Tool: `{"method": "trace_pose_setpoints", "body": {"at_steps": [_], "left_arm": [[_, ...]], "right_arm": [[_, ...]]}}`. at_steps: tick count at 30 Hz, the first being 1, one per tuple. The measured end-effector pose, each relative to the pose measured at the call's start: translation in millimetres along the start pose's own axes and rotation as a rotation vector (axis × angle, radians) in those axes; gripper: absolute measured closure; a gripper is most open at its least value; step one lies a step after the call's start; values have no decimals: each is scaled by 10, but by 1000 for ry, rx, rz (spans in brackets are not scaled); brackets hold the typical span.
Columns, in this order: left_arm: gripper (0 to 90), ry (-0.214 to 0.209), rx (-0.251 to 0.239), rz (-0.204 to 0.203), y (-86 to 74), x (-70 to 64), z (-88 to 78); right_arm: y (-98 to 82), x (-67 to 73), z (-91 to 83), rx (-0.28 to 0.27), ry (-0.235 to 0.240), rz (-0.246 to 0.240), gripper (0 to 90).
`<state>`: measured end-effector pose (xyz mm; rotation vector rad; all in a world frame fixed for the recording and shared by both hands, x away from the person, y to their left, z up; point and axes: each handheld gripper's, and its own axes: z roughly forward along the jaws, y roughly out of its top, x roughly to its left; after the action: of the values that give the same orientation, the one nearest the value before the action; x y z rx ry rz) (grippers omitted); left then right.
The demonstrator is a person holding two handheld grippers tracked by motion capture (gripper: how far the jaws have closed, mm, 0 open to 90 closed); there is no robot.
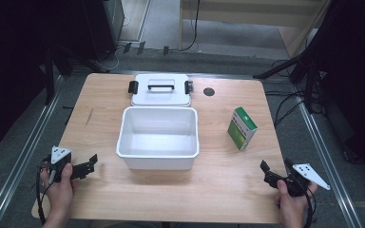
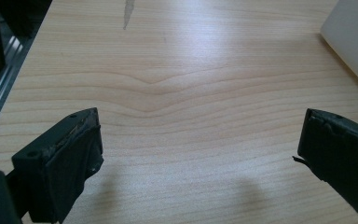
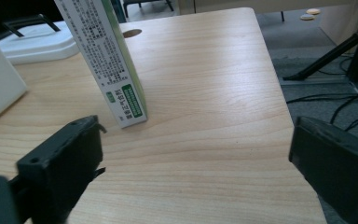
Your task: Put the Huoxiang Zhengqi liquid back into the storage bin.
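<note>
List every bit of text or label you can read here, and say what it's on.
None can be read.
Green and white carton: dense print on its white side, and white print in a green panel near its base, all too small and blurred to read.
White bin and its lid: no text.

Layout on the table [image 1: 228, 190]. Centre of the frame: an open tub [image 1: 158, 137]. Directly above it, touching or nearly touching its far rim, lies the lid [image 1: 160, 89]; to the lid's right, a small round hole [image 1: 209, 91] in the tabletop. Right of centre, apart from the tub, stands a carton [image 1: 241, 128]. Lower left corner: the left gripper [image 1: 88, 166], near the table's edge. Lower right corner: the right gripper [image 1: 268, 172], below the carton.
</note>
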<state>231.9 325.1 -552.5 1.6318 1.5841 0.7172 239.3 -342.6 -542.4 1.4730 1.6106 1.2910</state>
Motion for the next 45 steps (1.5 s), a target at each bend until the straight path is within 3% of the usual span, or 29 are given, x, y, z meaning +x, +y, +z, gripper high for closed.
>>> {"method": "trace_pose_setpoints", "body": {"at_steps": [3,10,11,15,19,22,25,30,33,35,39,45], "left_arm": [[6,2,3,4,0,-6,0],[6,5,1,9,-1,-13,0],[6,6,2,10,0,-14,0],[6,3,-1,4,-1,-8,-3],[6,1,-5,2,-5,-3,-8],[6,0,-2,-2,-3,-2,-6],[6,0,-1,-1,-3,-2,-7],[6,-2,-5,-1,-4,-2,-7],[6,-1,-3,-1,-4,-3,-7],[6,-2,-6,-4,-5,-3,-6],[6,-3,-5,-7,-4,-1,-6],[6,-3,-2,-7,-3,2,-6]], "right_arm": [[6,22,11,14,-12,-16,76],[50,43,11,48,16,-49,124],[93,78,19,73,37,-97,127],[243,153,29,128,78,-146,146],[487,246,81,252,62,-228,205],[680,322,123,358,92,-280,202],[840,397,202,478,86,-334,189],[1077,514,374,686,73,-365,182],[1218,584,469,813,69,-350,160],[1359,646,535,870,55,-360,169],[1631,754,629,929,22,-380,196],[1922,902,813,1043,-7,-406,228]]}}
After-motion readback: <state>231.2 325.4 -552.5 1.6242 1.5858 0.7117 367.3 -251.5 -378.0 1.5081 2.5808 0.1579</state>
